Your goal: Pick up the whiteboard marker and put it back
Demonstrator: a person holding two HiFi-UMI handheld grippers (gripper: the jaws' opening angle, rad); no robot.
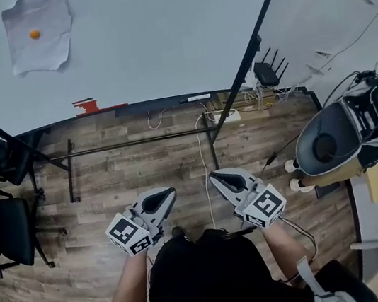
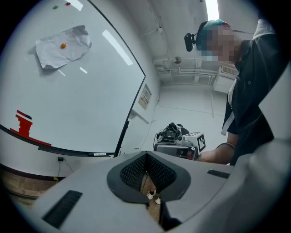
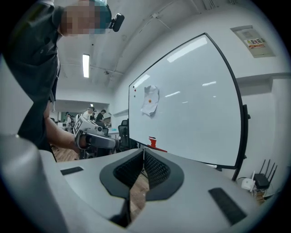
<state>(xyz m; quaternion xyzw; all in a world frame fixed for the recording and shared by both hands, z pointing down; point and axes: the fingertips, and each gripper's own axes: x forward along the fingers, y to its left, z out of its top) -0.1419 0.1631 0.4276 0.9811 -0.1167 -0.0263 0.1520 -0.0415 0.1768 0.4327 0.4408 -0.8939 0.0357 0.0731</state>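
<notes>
A slim white and black pen-like object, apparently the whiteboard marker, lies on the ledge under the whiteboard. It also shows in the left gripper view as a small white bar on that ledge. My left gripper and right gripper are held side by side in front of me over the wooden floor, well short of the board. Both point toward it, jaws together, with nothing between them. A red block sits further left on the ledge.
A sheet of paper hangs on the board under an orange magnet. The board's metal stand crosses the floor ahead. Black chairs stand at the left. Another person with camera gear stands at the right, near a router and loose cables.
</notes>
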